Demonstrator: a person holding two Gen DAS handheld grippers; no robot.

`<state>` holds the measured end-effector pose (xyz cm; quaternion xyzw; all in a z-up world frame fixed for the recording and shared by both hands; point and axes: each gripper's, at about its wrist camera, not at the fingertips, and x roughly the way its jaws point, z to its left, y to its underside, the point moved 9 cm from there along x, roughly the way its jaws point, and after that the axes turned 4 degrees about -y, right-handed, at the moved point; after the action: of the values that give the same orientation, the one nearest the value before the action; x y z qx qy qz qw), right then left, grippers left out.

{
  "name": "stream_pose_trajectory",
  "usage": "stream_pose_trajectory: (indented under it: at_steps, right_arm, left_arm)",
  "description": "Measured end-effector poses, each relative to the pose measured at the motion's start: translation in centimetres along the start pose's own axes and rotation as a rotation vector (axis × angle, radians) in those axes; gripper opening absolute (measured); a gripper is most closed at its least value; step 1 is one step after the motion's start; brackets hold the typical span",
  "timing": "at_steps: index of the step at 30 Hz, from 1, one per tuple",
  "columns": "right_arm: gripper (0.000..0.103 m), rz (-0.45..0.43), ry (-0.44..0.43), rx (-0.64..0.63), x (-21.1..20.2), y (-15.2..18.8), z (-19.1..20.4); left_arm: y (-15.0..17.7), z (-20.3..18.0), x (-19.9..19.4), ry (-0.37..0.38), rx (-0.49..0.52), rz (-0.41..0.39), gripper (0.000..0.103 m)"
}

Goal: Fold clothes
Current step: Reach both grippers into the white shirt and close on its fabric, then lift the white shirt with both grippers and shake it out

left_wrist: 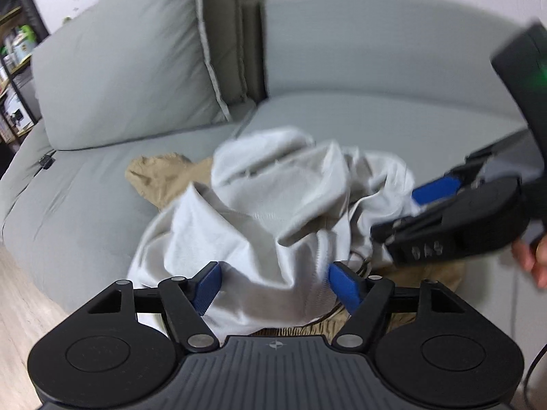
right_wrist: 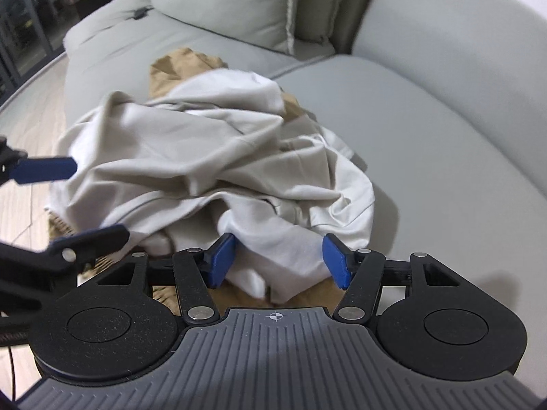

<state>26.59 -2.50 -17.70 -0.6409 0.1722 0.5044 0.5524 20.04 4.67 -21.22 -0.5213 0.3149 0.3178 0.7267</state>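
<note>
Left gripper (left_wrist: pixel 273 285) and right gripper (right_wrist: pixel 278 261), jaws apart, straddling near edge of crumpled white shirt (right_wrist: pixel 212 157); nothing clamped.

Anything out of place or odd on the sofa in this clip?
Nothing damaged or spilled. The white garment lies crumpled in a heap on the grey sofa, on top of a tan garment that pokes out beneath it, also unfolded.
</note>
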Motion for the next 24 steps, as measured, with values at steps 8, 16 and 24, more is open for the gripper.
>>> stream_pose_trajectory:
  at_steps: [8,16,24]
  right_arm:
    - [0.008,0.008,-0.055,0.084,-3.0,1.0,0.3]
    - [0.007,-0.243,-0.038,0.175,-15.6,1.4,0.3]
    - [0.007,-0.484,0.186,0.248,-32.2,6.8,-3.5]
  left_arm:
    - [-0.5,1.1,-4.1,0.115,-0.118,0.002,0.008]
    - [-5.6,1.2,-15.9,0.179,-0.166,-0.248,0.008]
    - [-8.4,-9.4,-25.8,0.415,-0.065,-0.411,0.008]
